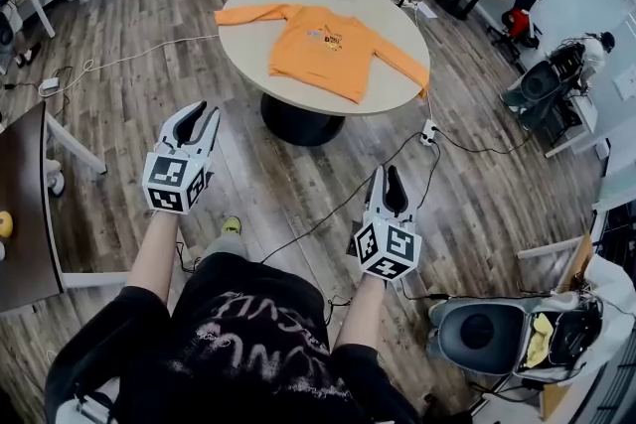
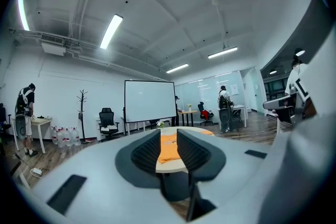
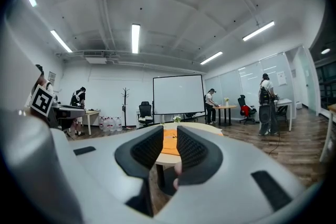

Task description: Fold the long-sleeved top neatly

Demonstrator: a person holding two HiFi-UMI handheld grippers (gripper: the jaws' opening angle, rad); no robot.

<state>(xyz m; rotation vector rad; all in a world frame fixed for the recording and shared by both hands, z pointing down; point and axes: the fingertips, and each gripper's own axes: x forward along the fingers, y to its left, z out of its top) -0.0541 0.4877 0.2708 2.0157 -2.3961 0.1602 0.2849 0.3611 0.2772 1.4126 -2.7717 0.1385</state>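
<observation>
Both tongs, left [image 1: 204, 111] and right [image 1: 389, 176], stand narrowly parted and empty, well short of the round beige surface [image 1: 383, 0]. An orange long-sleeved fabric top [image 1: 323, 50] lies spread across it, cuffs reaching opposite edges. It looks soft and light, likely best pinched at a cuff or shoulder.

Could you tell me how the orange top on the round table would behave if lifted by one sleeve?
It would probably be floppy: the orange top lies flat on the table, so a lifted sleeve should sag and drag the body. It looks light and would likely slide easily. The other sleeve reaches the edge and may slip off.
</observation>
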